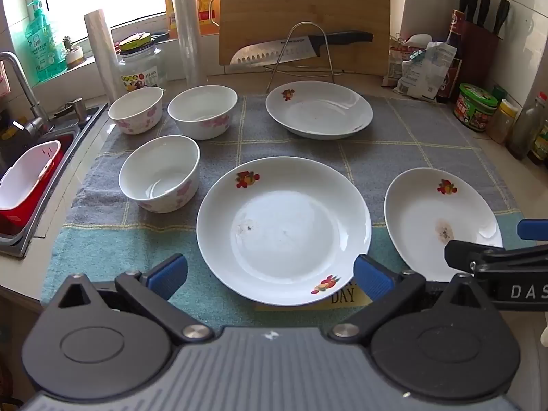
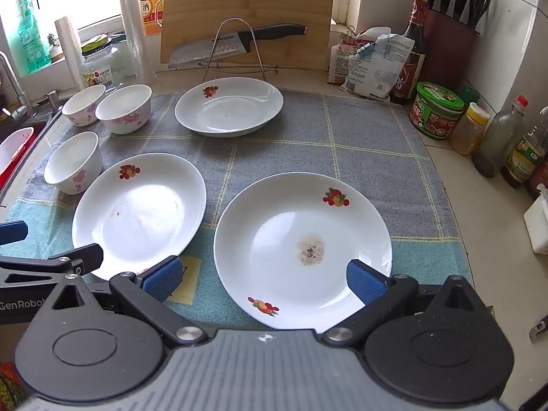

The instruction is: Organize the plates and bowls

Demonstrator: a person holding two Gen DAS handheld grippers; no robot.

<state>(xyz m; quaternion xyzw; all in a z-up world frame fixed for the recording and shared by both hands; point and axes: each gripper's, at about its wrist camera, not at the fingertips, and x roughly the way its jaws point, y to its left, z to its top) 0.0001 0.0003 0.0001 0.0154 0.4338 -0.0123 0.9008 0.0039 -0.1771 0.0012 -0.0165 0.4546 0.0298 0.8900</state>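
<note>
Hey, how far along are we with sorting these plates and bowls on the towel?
Nothing looks done yet. The three plates, near left, near right and far, lie apart, and the three bowls stand unstacked on the towel. Nothing is in hand: the left gripper and right gripper are open and empty. All the stacking remains.

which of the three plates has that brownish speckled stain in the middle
The plate nearest the right hand-held gripper, at the front right of the towel: plate. The other two plates show only faint marks.
</note>
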